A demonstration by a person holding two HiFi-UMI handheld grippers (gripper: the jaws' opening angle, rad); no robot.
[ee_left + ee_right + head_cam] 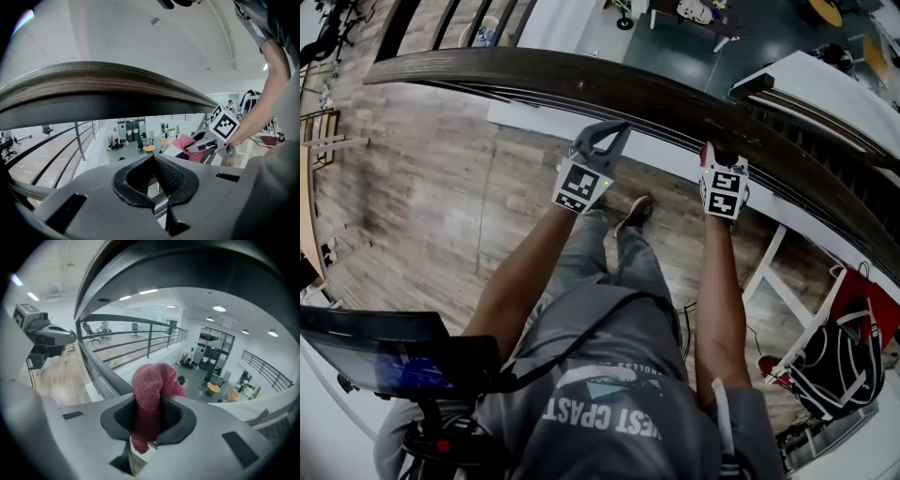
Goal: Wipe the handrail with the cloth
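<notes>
A dark wooden handrail (581,80) curves from the upper left down to the right, and shows overhead in both gripper views (93,89) (197,263). My right gripper (718,153) is shut on a red cloth (151,380) and sits against the near side of the rail; a bit of the cloth (705,155) peeks out beside it. The left gripper (622,128) is shut with nothing in it, its tips just under the rail's near edge, left of the right one. In the left gripper view the right gripper (206,146) and its cloth (180,143) show under the rail.
Metal balusters (825,155) run below the rail, with an atrium floor (675,42) far beneath. A red and black backpack (844,352) and a white frame (787,272) stand at the right. A dark screen (384,352) hangs at my lower left. I stand on wood flooring (422,206).
</notes>
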